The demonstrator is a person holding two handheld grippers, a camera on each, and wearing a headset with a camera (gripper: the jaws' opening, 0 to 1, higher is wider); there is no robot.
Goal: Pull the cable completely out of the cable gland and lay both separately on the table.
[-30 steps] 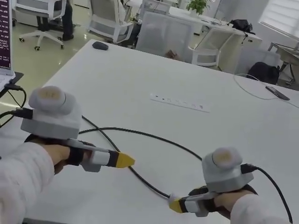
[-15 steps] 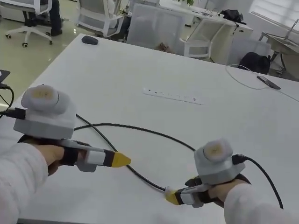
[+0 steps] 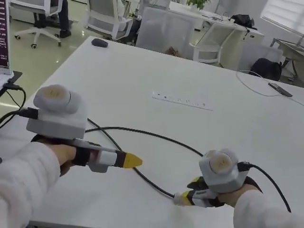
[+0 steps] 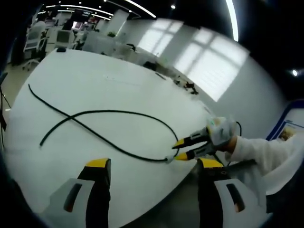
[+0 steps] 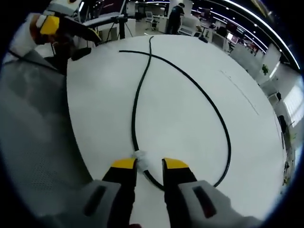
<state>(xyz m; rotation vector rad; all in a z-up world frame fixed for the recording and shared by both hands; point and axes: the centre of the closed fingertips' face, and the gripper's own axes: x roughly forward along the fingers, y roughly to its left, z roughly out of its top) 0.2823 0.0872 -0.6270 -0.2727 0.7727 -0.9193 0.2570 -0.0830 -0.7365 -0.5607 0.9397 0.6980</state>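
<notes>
Head view gives us a white tabletop [image 3: 142,76] with a black cable [image 3: 142,133] lying on it in a long loop. The long axis of the loop goes from the left edge of the tabletop toward the near edge on the right side. The two strands cross each other close to the left edge. One strand runs almost straight, and the other makes a wide arc on the far side of it.

In the left gripper view we see both loose ends of the cable [image 4: 118,112] pointing to the left edge. The small white cable gland [image 4: 168,159] sits on the cable at the opposite end, where the loop turns back, near the near edge.

The right gripper [image 5: 149,164] is low over this place. Its jaws are parted, not clenched, and the cable passes between them. The cable gland [image 5: 139,155] is just beside one yellow jaw tip, but we cannot tell if it touches it. The gland is on the cable, not yet taken off.

The left gripper [image 4: 153,164] is released, with its jaws wide apart and nothing between them. We see it in the head view [image 3: 135,161] above the tabletop near the crossing of the strands, pointing to the right gripper [image 3: 183,198].

A white power strip [image 3: 183,101] lies further away, well apart from the cable.
</notes>
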